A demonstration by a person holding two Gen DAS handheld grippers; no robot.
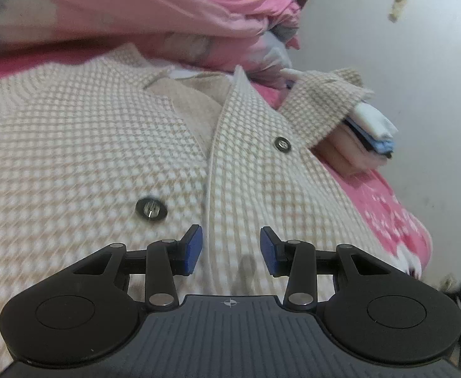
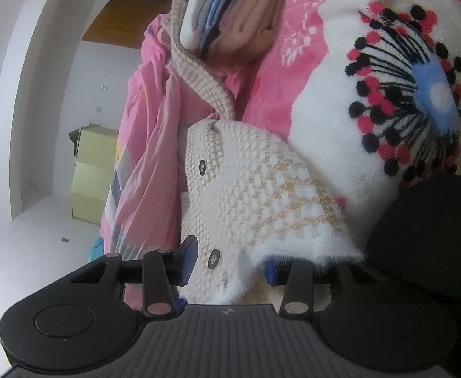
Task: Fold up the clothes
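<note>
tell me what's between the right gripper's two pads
In the right wrist view, a fold of the checked cardigan, fuzzy white hem included, sits between the right gripper pads, reaching both; a dark button shows on it.

The cardigan (image 1: 104,132) is lying spread on the bed (image 1: 397,217), filling the left wrist view from nine o'clock to the middle. The quilt (image 1: 142,3) is lying heaped behind it, towards twelve o'clock. A stack of folded clothes (image 1: 368,138) is sitting at two o'clock, and the cardigan's sleeve (image 1: 321,100) is lying over the stack. The left gripper (image 1: 231,247) is hanging just above the cardigan's front at six o'clock. In the right wrist view a sweater (image 2: 356,110) is lying at two o'clock, beside the cardigan and overlapping its edge. The cardigan's hem is lying between the jaws of the right gripper (image 2: 230,263).
</note>
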